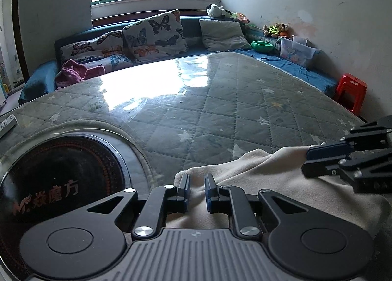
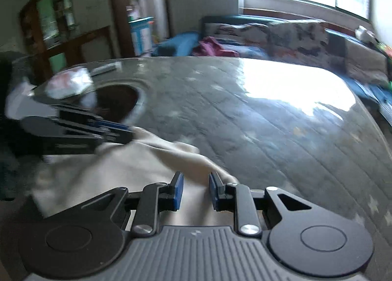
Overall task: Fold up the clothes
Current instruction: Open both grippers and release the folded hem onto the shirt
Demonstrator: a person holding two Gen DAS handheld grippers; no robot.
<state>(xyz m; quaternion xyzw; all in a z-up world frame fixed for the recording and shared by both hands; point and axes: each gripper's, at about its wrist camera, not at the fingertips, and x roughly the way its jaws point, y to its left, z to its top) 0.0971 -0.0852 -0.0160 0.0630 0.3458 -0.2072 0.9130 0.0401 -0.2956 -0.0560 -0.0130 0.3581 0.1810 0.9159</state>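
A cream cloth (image 1: 269,178) lies at the near edge of a glass-topped table (image 1: 208,109). My left gripper (image 1: 197,180) hovers over the cloth's left end, jaws a little apart with cloth between and below them. My right gripper (image 2: 195,179) is likewise slightly open over the cloth (image 2: 127,168) at its right end. In the left wrist view the right gripper (image 1: 308,160) comes in from the right with its fingers close together at the cloth's far edge. In the blurred right wrist view the left gripper (image 2: 127,134) sits at the cloth's far left corner.
A round black induction hob (image 1: 61,178) is set into the table at near left. A remote (image 1: 7,124) lies at the left edge. A sofa with butterfly cushions (image 1: 152,33) and a pink garment (image 1: 73,72) runs behind. A red stool (image 1: 350,92) stands at the right.
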